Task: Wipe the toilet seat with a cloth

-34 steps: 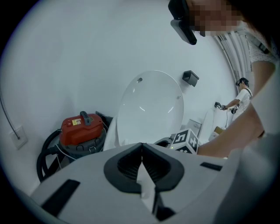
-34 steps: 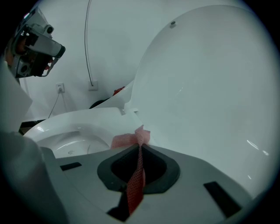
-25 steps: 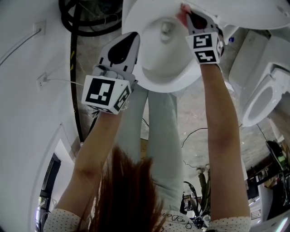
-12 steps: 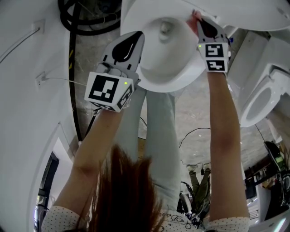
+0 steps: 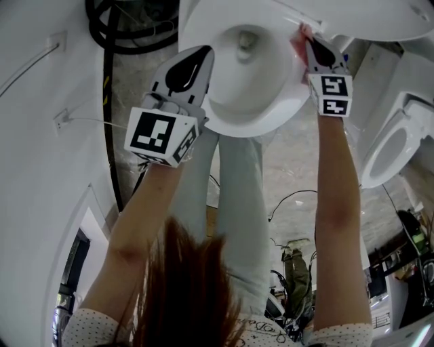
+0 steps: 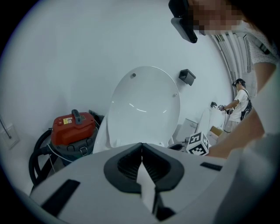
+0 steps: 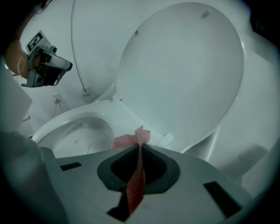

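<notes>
- White walls and a mottled grey floor enclose a washroom, and a toilet sits under the person's outstretched arms.
- On the right gripper, the jaws are pressed together on a pink cloth. In the right gripper view a strip of its red mesh runs back through the hollow behind the tips, and a small bunch pokes out ahead of them.
- That bunch rests on the toilet seat at about two o'clock on the ring in the head view, close to the hinge.
- The raised lid stands right behind the cloth. It fills twelve o'clock in both gripper views and blocks off the wall beyond.
- On the left gripper, the jaws meet tip to tip. A pale sliver shows in the slit behind them, and I cannot tell what it is. This gripper sits by the seat's outer edge at nine o'clock, well apart from the cloth. Whether it touches the seat cannot be told.
- A red vacuum cleaner stands beside the toilet at nine o'clock in the left gripper view, with a black hose coiled around it.
- A second toilet stands at three o'clock in the head view, well apart.
- Pale trouser legs stand at six o'clock below the bowl.
- Another person stands far off at three o'clock in the left gripper view.
</notes>
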`<action>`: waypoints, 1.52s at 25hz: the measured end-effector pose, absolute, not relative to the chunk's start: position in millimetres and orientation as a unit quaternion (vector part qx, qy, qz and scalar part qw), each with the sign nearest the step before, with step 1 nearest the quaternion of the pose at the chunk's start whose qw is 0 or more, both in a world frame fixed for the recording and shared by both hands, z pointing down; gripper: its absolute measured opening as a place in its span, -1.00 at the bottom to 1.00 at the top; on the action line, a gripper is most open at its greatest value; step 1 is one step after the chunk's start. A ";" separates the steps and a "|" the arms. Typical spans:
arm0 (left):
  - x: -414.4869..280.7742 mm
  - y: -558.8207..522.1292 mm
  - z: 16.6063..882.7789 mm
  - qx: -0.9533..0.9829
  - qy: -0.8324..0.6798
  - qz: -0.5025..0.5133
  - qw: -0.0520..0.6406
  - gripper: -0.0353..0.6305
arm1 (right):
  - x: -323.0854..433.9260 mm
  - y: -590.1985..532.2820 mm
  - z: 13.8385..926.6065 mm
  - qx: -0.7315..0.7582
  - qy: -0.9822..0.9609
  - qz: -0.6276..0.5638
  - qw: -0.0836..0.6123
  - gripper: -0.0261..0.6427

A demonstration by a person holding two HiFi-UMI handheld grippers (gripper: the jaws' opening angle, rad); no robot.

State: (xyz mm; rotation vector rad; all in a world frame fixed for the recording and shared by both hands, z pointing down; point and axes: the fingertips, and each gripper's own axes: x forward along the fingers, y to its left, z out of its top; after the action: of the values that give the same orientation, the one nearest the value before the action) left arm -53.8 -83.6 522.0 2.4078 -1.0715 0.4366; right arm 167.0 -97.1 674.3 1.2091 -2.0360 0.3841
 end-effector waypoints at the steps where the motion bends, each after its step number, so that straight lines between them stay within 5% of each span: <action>1: -53.8 -82.7 521.9 0.877 -0.390 0.158 0.233 -0.88 | 168.5 -93.6 674.6 0.468 -0.795 0.154 0.356 -0.83; 29: -31.4 -55.4 517.4 0.883 -0.376 0.161 0.229 -0.88 | 157.2 -3.5 683.3 0.399 -0.831 0.174 0.345 -0.83; 38: -20.9 -51.9 491.0 0.887 -0.376 0.161 0.214 -0.88 | 141.0 21.5 653.8 0.341 -0.835 0.303 0.309 -0.83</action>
State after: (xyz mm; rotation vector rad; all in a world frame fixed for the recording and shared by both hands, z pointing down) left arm -20.9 -51.9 491.0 2.4604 -1.0442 0.4454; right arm 141.0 21.5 653.8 0.9013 -2.2058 0.8004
